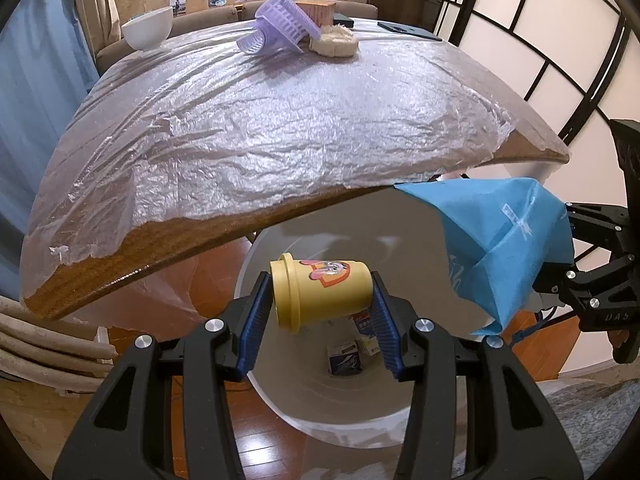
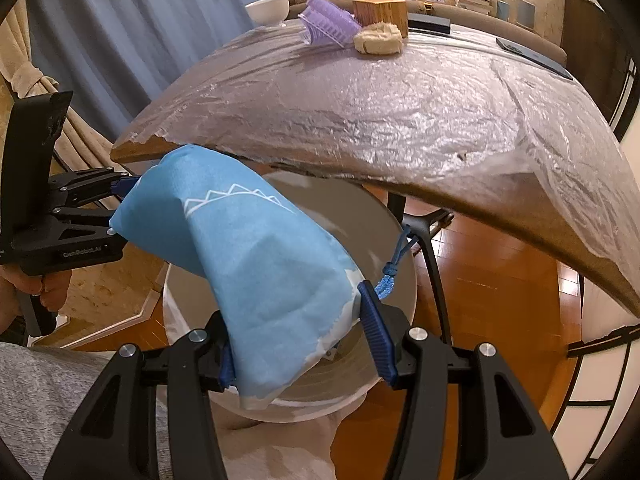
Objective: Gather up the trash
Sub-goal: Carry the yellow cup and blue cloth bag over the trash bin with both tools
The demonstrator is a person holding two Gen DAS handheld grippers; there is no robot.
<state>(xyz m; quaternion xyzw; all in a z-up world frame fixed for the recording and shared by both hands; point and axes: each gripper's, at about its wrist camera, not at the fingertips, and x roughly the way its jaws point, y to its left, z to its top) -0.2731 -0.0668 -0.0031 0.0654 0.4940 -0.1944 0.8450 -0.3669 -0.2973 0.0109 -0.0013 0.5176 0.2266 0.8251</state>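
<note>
My left gripper [image 1: 320,312] is shut on a yellow lidded tub [image 1: 320,292] with a cartoon sticker, held sideways above the mouth of a white bin [image 1: 280,408]. Several small packets [image 1: 352,354] lie at the bin's bottom. My right gripper [image 2: 304,340] is shut on a blue drawstring bag [image 2: 256,264], which hangs over the same white bin [image 2: 404,240]. In the left wrist view the blue bag [image 1: 504,240] and the right gripper's body [image 1: 596,292] are at the right. The left gripper's body [image 2: 60,232], held by a hand [image 2: 40,288], shows at the left of the right wrist view.
A table [image 1: 280,120] covered in crinkled plastic film juts over the bin. On its far side are a purple basket [image 1: 280,24], a beige sponge [image 1: 334,42], a white bowl [image 1: 148,28] and a wooden box [image 2: 382,12]. The floor is wood with a grey rug [image 1: 592,420].
</note>
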